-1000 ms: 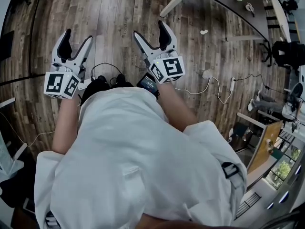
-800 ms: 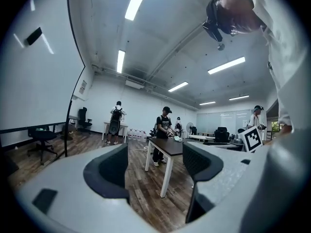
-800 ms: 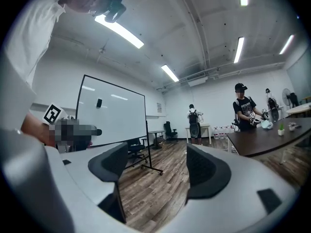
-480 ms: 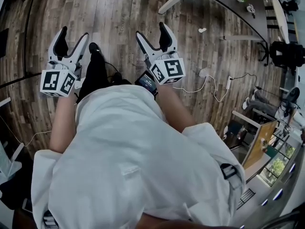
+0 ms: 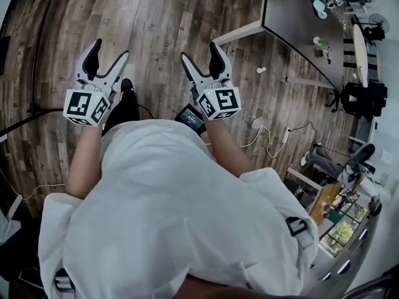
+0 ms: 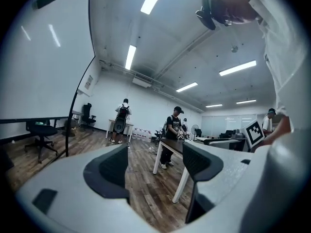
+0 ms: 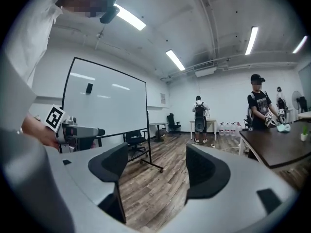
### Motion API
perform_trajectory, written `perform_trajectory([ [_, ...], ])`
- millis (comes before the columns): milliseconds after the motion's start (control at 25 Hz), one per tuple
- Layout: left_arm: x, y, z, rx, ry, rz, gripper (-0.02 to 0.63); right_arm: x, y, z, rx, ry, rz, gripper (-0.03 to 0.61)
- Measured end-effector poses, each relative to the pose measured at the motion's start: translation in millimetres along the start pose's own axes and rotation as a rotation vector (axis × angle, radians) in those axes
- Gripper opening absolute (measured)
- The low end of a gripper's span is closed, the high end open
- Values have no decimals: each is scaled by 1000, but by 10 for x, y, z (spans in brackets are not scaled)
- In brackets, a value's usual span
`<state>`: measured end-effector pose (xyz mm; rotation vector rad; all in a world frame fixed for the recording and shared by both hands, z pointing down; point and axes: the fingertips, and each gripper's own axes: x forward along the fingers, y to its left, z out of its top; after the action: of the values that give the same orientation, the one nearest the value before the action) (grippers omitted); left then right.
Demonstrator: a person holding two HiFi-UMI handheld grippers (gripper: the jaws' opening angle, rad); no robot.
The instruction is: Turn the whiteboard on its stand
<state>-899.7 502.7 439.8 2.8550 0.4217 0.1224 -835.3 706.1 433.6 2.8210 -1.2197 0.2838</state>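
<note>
White shirt (image 5: 174, 217), black shoe (image 5: 126, 87), white left tool (image 5: 110, 48), right tool (image 5: 200, 50), black-patterned marker cubes (image 5: 85, 106)

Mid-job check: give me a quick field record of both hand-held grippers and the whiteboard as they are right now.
left hand-held gripper: jaws apart, nothing between them
right hand-held gripper: jaws apart, nothing between them
whiteboard: upright on its stand, ahead and left in the right gripper view
contact: neither gripper touches the board
floor: wood planks
task state: turn not yet begun
</note>
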Motion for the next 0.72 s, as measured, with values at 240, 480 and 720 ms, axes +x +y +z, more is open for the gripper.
perform_trajectory([
  [240, 450, 963, 362, 11, -18, 3, 336, 1229, 91, 475, -33, -45, 25, 371],
  [480, 800, 1742, 653, 30, -29, 9, 336, 2007, 71, 786, -28, -91, 5, 371],
  [720, 1214, 2230, 836, 24, -33, 7, 336, 2477, -157, 890, -12, -82, -14, 370],
])
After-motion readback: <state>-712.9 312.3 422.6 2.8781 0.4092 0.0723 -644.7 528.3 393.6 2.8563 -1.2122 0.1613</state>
